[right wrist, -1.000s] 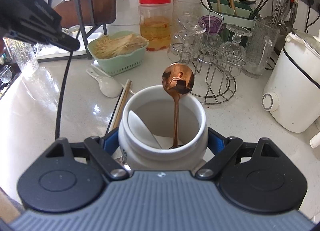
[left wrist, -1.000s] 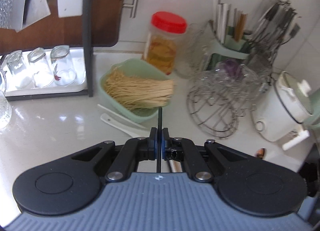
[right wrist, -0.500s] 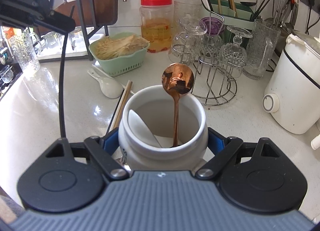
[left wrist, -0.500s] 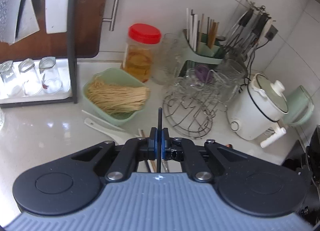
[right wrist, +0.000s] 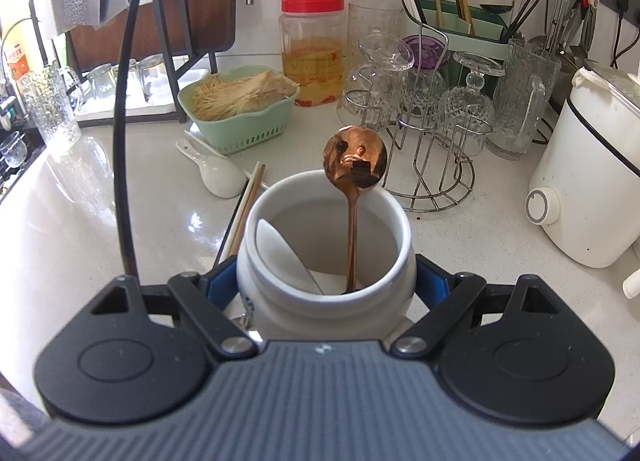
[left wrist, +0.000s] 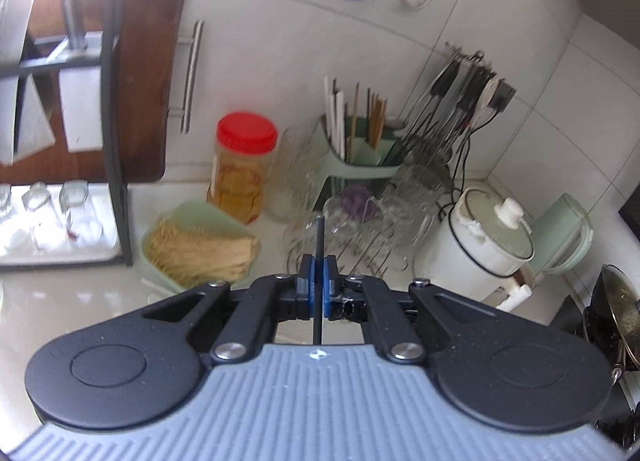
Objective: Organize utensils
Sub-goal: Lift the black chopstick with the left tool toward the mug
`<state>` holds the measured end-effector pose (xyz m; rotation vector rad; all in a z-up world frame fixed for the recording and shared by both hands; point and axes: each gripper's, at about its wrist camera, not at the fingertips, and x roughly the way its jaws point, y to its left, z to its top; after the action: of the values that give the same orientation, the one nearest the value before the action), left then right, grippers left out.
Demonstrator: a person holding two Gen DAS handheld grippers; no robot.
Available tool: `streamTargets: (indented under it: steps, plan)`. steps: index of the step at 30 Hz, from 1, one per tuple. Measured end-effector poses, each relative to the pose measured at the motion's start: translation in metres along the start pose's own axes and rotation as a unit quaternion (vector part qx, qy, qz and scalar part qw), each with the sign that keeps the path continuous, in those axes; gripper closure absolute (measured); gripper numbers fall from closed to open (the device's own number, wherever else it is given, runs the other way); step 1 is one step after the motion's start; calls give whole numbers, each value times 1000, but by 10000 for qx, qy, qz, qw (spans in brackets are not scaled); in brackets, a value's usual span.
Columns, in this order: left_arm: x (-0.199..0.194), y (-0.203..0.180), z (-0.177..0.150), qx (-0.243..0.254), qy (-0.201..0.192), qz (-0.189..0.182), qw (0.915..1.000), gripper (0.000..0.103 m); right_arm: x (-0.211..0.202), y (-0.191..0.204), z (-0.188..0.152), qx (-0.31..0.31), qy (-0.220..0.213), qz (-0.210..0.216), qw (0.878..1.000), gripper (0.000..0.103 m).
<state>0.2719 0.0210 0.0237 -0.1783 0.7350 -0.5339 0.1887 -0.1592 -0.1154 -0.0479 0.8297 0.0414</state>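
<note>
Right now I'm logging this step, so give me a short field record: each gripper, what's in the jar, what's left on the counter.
left gripper: shut on a black chopstick, lifted above the counter
right gripper: shut on the white jar
in jar: copper spoon, bowl up; white spoon
on counter: ceramic spoon, chopsticks left of the jar

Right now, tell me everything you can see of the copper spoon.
The copper spoon stands nearly upright in the white ceramic jar, its handle end down inside and its round bowl above the rim. It is polished metal and mirrors the room. A white spoon leans beside it. The right claw grips the jar, not the spoon.
</note>
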Motion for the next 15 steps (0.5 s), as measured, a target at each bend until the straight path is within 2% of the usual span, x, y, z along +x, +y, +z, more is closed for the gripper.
streamTargets:
  steps: [15]
  plan:
    - [-12,-37,42,328,-473,-427,9974,99,0,0,2,23,-14,-3,10000,12]
